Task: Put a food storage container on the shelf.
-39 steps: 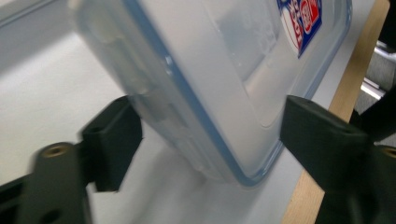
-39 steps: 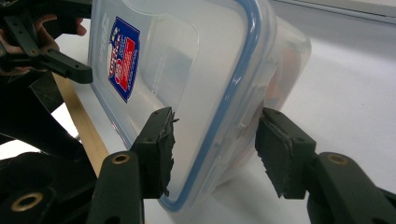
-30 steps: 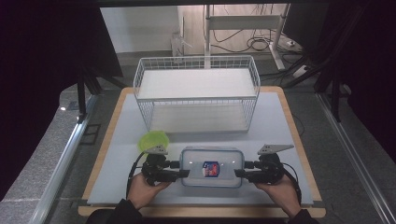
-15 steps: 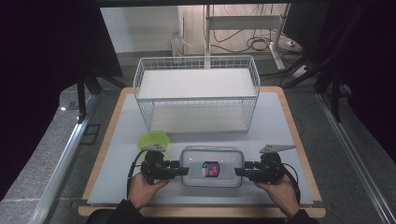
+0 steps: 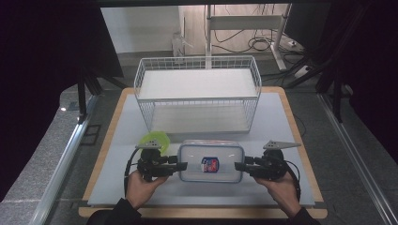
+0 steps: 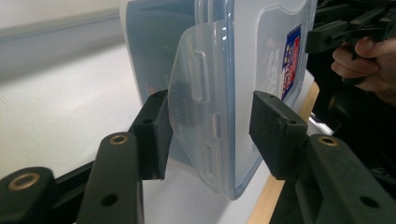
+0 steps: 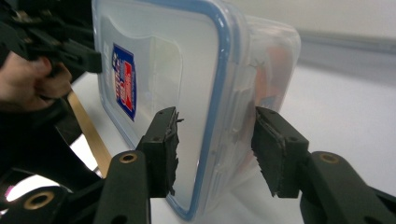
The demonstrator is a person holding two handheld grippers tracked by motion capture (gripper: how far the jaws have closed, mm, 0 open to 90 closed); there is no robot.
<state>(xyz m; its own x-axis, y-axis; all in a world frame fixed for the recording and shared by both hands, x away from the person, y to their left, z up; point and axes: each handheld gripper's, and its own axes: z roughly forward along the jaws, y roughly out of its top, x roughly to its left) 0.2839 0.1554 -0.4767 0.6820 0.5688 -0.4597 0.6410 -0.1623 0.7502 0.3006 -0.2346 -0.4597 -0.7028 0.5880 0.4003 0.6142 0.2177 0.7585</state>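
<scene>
With both grippers straddling the container's (image 5: 210, 161) ends at 9 and 3 o'clock, jaws spread, right pair just been closing; next: clamp latches.

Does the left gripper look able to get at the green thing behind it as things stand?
Probably yes, but not right away: the left gripper has its jaws around the end of the clear lidded box. The green thing lies just behind it on the table, with nothing between.

A clear plastic box (image 5: 210, 161) with a blue-rimmed lid and a small red and blue sticker lies flat, lid closed, near the middle of the bench's (image 5: 281, 117) front edge.
</scene>
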